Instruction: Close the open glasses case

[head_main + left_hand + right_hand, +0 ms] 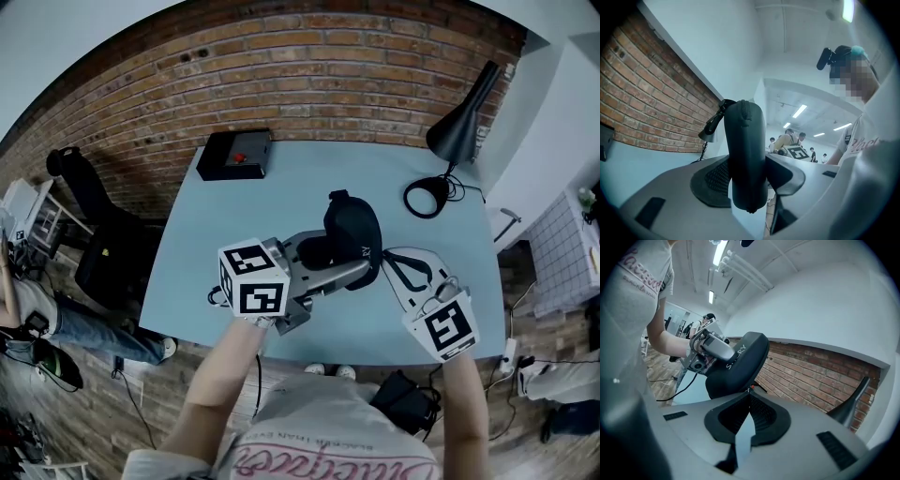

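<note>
The black glasses case (354, 230) is held up over the light blue table (216, 234). My left gripper (349, 257) comes in from the left and is shut on the case. In the left gripper view the case (745, 154) stands upright between both pads of the left gripper (748, 160). My right gripper (386, 261) reaches in from the right. In the right gripper view the case (738, 366) sits just past the tips of the right gripper (750, 392). That gripper is shut on a small zip pull (750, 389) at the case's edge.
A black desk lamp (461, 122) with its round base (427, 197) stands at the table's back right. A black box with a red button (234, 155) sits at the back left. An office chair (103, 225) stands left of the table, before a brick wall (309, 66).
</note>
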A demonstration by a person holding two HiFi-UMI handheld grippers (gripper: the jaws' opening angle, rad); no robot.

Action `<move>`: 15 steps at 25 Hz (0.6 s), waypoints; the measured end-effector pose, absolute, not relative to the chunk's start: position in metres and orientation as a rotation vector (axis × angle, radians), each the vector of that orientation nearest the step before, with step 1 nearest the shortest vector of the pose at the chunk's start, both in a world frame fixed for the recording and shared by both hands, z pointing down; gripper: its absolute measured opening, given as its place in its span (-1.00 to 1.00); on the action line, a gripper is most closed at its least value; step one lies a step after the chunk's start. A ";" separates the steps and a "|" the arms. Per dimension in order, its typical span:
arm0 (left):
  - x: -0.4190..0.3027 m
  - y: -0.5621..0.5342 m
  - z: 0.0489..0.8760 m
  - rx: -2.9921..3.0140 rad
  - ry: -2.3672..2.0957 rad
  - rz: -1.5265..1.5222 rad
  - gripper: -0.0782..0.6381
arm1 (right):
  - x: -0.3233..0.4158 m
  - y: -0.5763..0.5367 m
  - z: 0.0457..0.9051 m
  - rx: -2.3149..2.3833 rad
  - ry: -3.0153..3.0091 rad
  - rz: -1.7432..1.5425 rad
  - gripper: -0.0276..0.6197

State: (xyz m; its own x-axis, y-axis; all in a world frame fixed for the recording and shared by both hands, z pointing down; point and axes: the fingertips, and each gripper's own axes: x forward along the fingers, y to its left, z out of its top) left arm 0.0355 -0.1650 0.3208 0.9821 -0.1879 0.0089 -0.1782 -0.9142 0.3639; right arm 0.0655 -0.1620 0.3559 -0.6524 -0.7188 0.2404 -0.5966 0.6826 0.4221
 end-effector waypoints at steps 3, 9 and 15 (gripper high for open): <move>0.039 -0.162 0.326 2.791 -0.263 0.049 -0.16 | 0.066 -0.165 0.353 1.028 -2.495 -0.460 -0.86; 0.047 -0.157 0.343 2.855 -0.281 0.270 -0.16 | 0.072 -0.173 0.346 1.041 -2.448 -0.522 -0.86; 0.050 -0.157 0.363 2.889 -0.303 0.464 -0.16 | 0.076 -0.180 0.339 1.060 -2.372 -0.613 -0.86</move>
State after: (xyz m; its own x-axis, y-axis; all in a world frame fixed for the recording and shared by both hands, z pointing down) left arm 0.0503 -0.1566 0.3630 0.9299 -0.1687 0.3269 -0.2314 -0.9591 0.1632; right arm 0.0763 -0.1798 0.3392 -0.5925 -0.7714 0.2321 -0.5624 0.6024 0.5664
